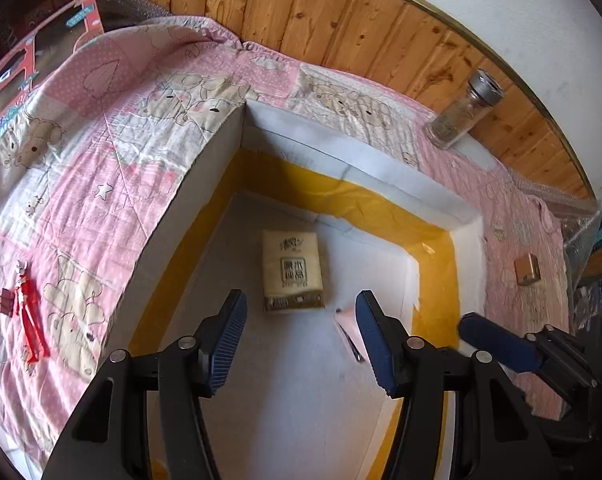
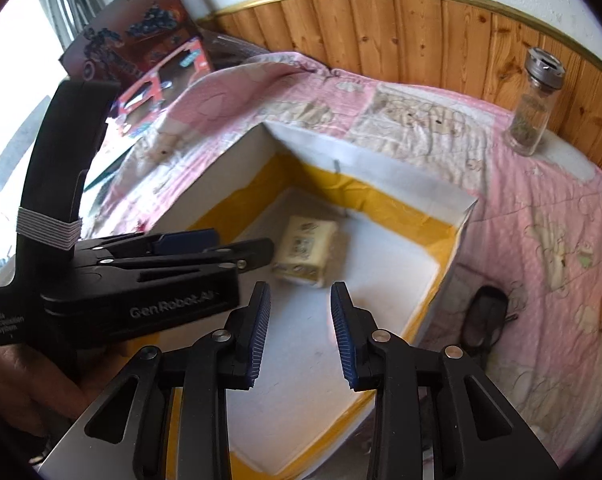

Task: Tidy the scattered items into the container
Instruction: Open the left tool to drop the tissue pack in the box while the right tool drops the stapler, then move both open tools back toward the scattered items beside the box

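A: How do the tools stand?

B: The left tool (image 1: 301,336) hangs over the white box (image 1: 205,184) with its jaws wide apart and nothing between them. The right tool (image 2: 301,334) is also over the box, parted and empty.

A: What's in the box?

B: A tissue pack (image 1: 292,270) lies flat on the box floor, just beyond the left tool's tips. Beside it, nearer the right-hand wall of the box, sits a small pink thing with a metal clip (image 1: 351,334); I can't tell what it is.

A: And outside the box?

B: On the pink quilt (image 1: 101,152), left of the box, a red toy figure (image 1: 29,316) touching a binder clip (image 1: 3,300). Right of the box, a small brown block (image 1: 527,269). Behind the box, by the wooden wall, a glass jar (image 1: 463,110). The right view shows a dark object (image 2: 485,316) against the box's right wall.

A: Risks?

B: The tools hang close together, so I'd say they could knock on withdrawal. The jar is upright and tall; a sideways nudge would probably tip it. The soft quilt may let the figure slip from a shallow pinch.
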{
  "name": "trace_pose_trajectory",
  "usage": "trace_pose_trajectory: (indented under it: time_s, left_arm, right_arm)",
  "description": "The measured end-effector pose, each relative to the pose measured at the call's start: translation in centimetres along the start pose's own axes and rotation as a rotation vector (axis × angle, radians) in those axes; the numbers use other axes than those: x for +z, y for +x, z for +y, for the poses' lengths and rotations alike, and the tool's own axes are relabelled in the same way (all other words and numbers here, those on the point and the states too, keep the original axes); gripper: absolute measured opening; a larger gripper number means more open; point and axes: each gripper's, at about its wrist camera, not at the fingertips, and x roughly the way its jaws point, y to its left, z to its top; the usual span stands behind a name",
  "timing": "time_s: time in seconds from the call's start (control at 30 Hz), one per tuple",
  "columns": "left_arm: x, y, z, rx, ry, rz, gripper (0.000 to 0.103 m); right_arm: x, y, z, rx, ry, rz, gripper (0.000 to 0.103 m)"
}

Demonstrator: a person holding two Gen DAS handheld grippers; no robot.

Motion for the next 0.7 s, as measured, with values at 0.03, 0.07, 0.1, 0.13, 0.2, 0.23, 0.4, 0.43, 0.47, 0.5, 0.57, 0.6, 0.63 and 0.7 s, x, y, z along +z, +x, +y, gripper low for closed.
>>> trace_pose_trajectory:
  time_s: [0.03,0.07,0.1,0.13,0.2,0.23,0.4,0.43,0.47,0.5,0.57,0.6,0.63,0.7]
  left_arm:
    - [-0.4,-0.5,-0.2,0.005,0.008,-0.006,0.058]
    - [-0.8,-1.0,-0.3,0.005,0.014,-0.012,0.058]
    - [-1.3,-1.5,-0.3,0.005,0.017,-0.018,0.058]
    - [-1.8,-2.1,-0.3,0.005,0.020,-0.023,0.058]
    - [-2.9,-3.1,-0.2,0.003,0.024,-0.029,0.058]
    - [-3.4,-3.5,-0.1,0.006,0.023,-0.032,0.058]
    - [-6.0,-5.5,-0.1,0.011,0.027,-0.041,0.058]
    - [-6.5,-5.9,-0.2,0.009,0.029,-0.043,0.058]
    - [-7.0,-6.3,-0.4,0.010,0.030,-0.046,0.058]
    - [-7.5,-6.7,-0.6,0.006,0.034,-0.051,0.058]
    - [-8.6,-7.5,-1.1,-0.001,0.043,-0.061,0.058]
    - [-9.1,-7.9,-1.3,-0.003,0.045,-0.068,0.058]
    - [-9.6,-8.3,-1.5,-0.009,0.049,-0.073,0.058]
    - [-10.5,-9.0,-2.0,-0.021,0.062,-0.078,0.058]
  right_arm:
    - [-0.5,-0.3,0.4,-0.002,-0.002,-0.005,0.033]
    - [-0.8,-0.6,0.7,0.003,-0.002,-0.010,0.033]
    - [-1.3,-1.0,0.9,0.013,0.001,-0.017,0.033]
    - [-1.7,-1.3,1.1,0.020,0.006,-0.024,0.033]
    - [-2.6,-2.1,1.4,0.028,0.009,-0.031,0.033]
    - [-3.1,-2.5,1.6,0.035,0.011,-0.037,0.033]
    - [-4.9,-4.6,2.6,0.061,0.020,-0.065,0.033]
    - [-5.3,-5.0,2.8,0.066,0.024,-0.072,0.033]
    - [-5.8,-5.5,3.0,0.071,0.027,-0.081,0.033]
    - [-6.2,-5.9,3.2,0.074,0.029,-0.090,0.033]
    - [-7.0,-6.7,3.5,0.083,0.036,-0.106,0.032]
    - [-7.4,-7.1,3.6,0.090,0.041,-0.112,0.032]
    - [-7.9,-7.5,3.6,0.096,0.047,-0.119,0.032]
    - [-9.0,-8.4,3.5,0.109,0.062,-0.134,0.032]
